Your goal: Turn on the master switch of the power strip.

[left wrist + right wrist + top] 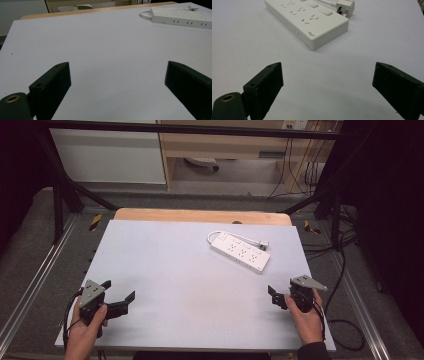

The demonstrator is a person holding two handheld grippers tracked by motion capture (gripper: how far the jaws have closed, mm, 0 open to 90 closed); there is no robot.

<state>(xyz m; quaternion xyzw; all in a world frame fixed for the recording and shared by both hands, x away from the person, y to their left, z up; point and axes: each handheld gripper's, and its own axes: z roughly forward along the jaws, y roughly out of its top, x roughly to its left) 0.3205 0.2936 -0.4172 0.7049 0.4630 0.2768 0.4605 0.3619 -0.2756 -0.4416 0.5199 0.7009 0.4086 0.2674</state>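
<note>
Item one: a white plastic multi-socket power strip [240, 252], long and flat, is lying on the pale grey table top [170, 285] in its far right quarter. Its long axis is running on a slant, from the far end nearer the middle of the table down toward the near right. A short white cable [235, 236] is looping off the far end and doubling back behind the strip to a white plug [263, 244] resting just beside it on the far side.

Item two: the right gripper [278, 297], black with a grey three-cornered plate, is sitting low over the near right edge of the table in the person's hand, jaws spread wide and holding nothing. In the right gripper view the strip's near end [322, 35] is lying straight ahead of the jaws and slightly left of centre, apart from them, with bare table between.

Item three: the left gripper [119, 298] is hovering at the near left corner, jaws likewise spread and empty. In the left gripper view the strip [182, 17] is showing far off at the upper right, well apart.

Judgement: the right hand is the nearer by a clear margin. A reach forward would be meeting the strip end-on, so closing across its narrow width looks likelier than spanning its length.
</note>
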